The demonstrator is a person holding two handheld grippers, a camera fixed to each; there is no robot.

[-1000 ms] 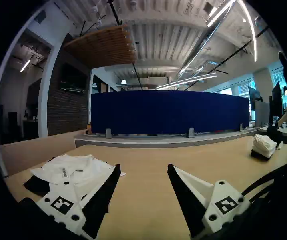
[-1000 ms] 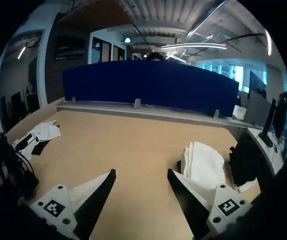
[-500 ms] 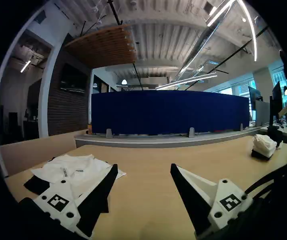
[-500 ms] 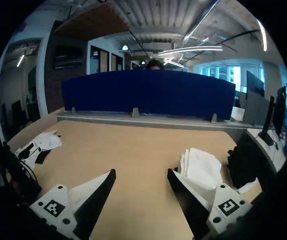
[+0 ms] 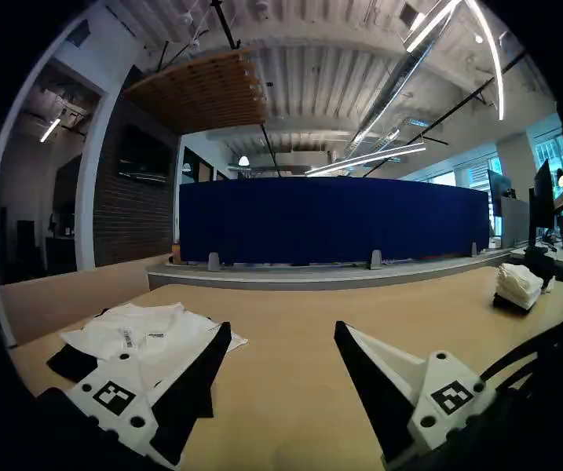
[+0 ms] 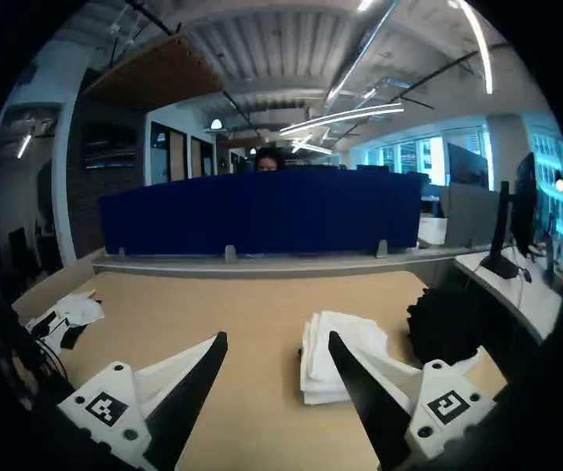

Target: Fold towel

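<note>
Looks across a wide tan surface toward a blue partition, finds a spread white cloth at 8 o'clock behind the left tool and a folded towel stack at 6 o'clock beside the right tool, and holds both tools wide open, empty.

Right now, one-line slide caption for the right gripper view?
Open right hand-held gripper above a wooden table, facing a stack of folded white towels.

Light wooden tabletop held: spread white cloth, left side; stack of folded white towels, right side.
</note>
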